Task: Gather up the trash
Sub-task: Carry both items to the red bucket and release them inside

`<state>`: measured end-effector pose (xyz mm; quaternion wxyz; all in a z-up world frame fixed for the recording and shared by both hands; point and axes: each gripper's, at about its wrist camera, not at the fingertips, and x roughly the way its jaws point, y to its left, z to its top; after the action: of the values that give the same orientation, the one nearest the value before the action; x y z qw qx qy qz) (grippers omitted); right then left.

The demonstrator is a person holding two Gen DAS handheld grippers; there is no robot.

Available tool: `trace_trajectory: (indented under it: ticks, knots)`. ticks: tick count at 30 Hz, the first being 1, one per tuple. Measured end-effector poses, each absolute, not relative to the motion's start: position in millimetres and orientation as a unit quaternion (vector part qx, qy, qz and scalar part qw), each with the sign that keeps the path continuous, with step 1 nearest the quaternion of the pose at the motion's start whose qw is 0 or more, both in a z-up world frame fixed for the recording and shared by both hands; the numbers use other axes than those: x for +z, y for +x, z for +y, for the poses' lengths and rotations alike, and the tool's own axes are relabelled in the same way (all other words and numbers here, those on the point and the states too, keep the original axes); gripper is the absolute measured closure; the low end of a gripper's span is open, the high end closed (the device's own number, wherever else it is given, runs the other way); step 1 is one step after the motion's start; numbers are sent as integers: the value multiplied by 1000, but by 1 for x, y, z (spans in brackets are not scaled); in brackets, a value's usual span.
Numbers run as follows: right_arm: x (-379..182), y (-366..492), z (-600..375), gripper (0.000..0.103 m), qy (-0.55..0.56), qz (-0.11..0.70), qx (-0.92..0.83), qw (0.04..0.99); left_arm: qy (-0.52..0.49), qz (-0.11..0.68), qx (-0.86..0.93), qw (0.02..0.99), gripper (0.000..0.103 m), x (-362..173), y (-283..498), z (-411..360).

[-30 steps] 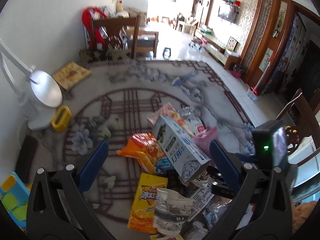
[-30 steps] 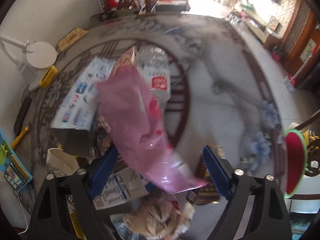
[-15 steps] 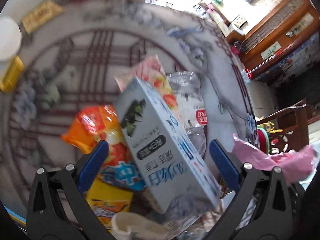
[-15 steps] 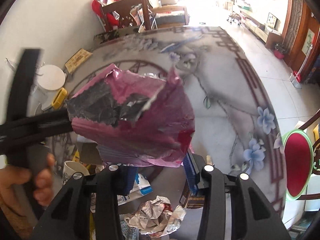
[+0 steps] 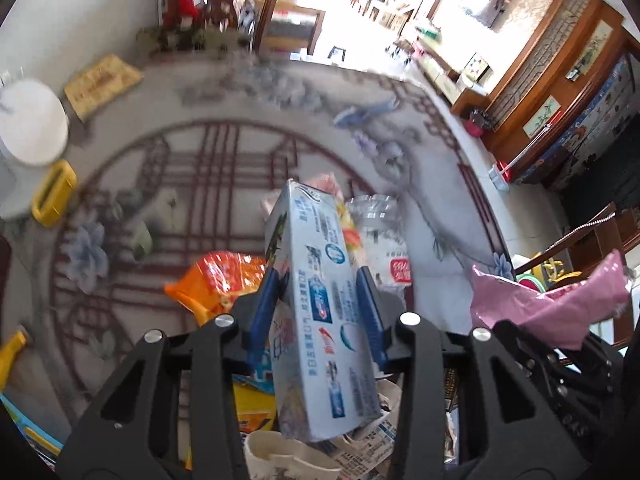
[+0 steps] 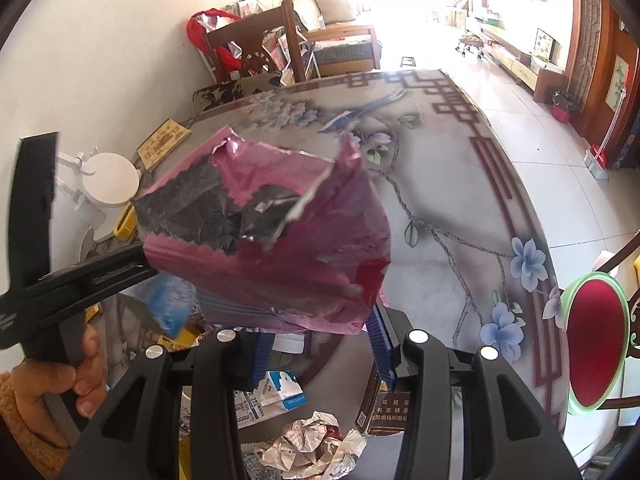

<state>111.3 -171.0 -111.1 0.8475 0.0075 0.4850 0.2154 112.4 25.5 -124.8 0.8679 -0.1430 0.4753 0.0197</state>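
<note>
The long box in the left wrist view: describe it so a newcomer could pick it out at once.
On the patterned round table, find the trash heap at the near edge. The toothpaste box stands out of it, clamped between the left gripper jaws. It is the only long pale-blue carton, beside an orange snack bag.

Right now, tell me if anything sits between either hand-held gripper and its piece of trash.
Nothing does. The left hand-held gripper is shut directly on the blue-white carton; the right hand-held gripper is shut on the pink foil wrapper.
</note>
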Motion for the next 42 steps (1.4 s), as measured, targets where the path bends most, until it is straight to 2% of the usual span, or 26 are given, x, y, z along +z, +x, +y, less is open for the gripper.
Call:
trace_trajectory:
  ticks: [14, 25, 31, 34, 36, 42]
  knots:
    - [-85, 83, -233, 62, 53, 451, 161, 876, -79, 410, -25, 908, 65, -63, 85, -30]
    - [-116, 103, -420, 59, 94, 467, -37, 878, -66, 422, -93, 899, 65, -69, 93, -129]
    - [-135, 115, -496, 56, 102, 477, -74, 870, -57, 431, -128, 891, 65, -72, 105, -194]
    - [-142, 122, -516, 46, 107, 478, -76, 868, -47, 437, -143, 887, 65, -75, 109, -223]
    - [-146, 124, -527, 28, 111, 479, -77, 867, -42, 443, -156, 882, 65, -78, 114, -242]
    - [-144, 128, -565, 16, 126, 474, -85, 867, -23, 459, -208, 864, 65, -93, 132, -302]
